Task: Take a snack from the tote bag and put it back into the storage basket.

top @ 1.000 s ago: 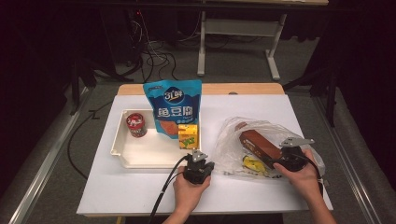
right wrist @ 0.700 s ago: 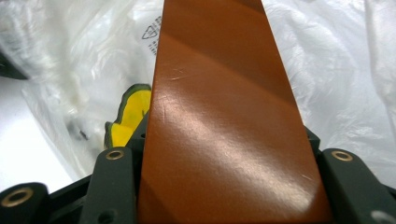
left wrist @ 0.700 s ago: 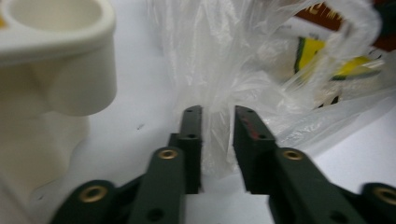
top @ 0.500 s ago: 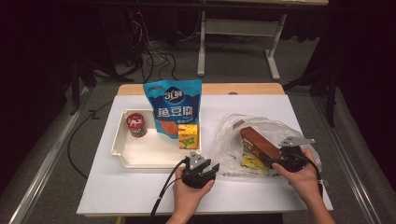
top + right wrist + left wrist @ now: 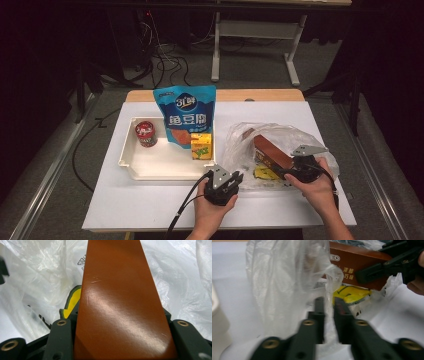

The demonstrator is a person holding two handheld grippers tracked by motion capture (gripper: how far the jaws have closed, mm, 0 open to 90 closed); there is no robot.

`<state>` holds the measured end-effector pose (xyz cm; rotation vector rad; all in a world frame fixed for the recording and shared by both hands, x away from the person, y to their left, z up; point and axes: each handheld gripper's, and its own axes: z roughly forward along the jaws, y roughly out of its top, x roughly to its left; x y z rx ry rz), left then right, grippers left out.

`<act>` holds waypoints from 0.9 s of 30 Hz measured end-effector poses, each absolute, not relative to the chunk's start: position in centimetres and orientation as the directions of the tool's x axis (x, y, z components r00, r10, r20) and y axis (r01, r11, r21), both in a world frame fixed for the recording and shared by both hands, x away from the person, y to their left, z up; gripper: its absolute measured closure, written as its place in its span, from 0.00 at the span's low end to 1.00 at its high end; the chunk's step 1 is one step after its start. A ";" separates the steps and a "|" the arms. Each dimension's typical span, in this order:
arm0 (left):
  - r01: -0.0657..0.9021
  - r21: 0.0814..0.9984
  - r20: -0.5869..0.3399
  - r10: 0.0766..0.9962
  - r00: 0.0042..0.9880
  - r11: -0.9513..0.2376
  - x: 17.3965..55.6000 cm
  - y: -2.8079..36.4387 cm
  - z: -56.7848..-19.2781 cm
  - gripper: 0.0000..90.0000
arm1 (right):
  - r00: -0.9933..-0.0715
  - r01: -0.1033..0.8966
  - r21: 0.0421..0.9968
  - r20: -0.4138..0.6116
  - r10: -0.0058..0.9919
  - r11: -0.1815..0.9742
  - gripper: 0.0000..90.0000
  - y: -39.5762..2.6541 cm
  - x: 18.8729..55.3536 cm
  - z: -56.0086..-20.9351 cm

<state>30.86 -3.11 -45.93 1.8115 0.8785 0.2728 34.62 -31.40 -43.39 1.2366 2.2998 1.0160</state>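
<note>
A crumpled clear plastic bag (image 5: pixel 240 140) lies on the right half of the white table. Inside it is a brown box (image 5: pixel 270 152), with a yellow packet (image 5: pixel 262 173) beneath. My left gripper (image 5: pixel 237 176) is at the bag's near left edge. Its jaws have just been closing and now pinch a fold of the bag film (image 5: pixel 329 300). My right gripper (image 5: pixel 281 175) reaches in from the right and is shut on the brown box (image 5: pixel 117 302), which fills the space between its jaws. The yellow packet (image 5: pixel 72 302) peeks out to the left of the box.
A white tray (image 5: pixel 130 160) at the left holds a red can (image 5: pixel 145 134), a blue snack pouch (image 5: pixel 187 117) and a yellow juice carton (image 5: pixel 201 146). The table's front edge runs just below both hands. A black cable trails from the left gripper off the front.
My left gripper moved right toward the bag, opened on the way, and is now shut on the bag film. The right gripper with the box rose slightly.
</note>
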 end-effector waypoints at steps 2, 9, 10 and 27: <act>0.446 0.873 -0.209 0.673 0.709 -0.199 31.1 -3.4 -46.1 1.00 | -0.566 0.583 0.725 0.038 0.824 0.367 0.51 -31.5 34.6 -43.4; 0.440 0.857 -0.185 0.635 0.750 -0.269 31.4 -6.5 -46.0 1.00 | -0.562 0.585 0.728 0.044 0.826 0.359 0.51 -31.4 34.6 -43.5; 0.441 0.852 -0.177 0.636 0.751 -0.284 31.8 -7.0 -46.2 1.00 | -0.561 0.587 0.725 0.043 0.827 0.360 0.51 -31.4 34.6 -43.5; 0.573 0.752 -0.171 0.743 0.647 -0.325 34.6 -9.2 -48.3 1.00 | -0.563 0.591 0.718 0.040 0.825 0.369 0.51 -31.4 32.9 -42.7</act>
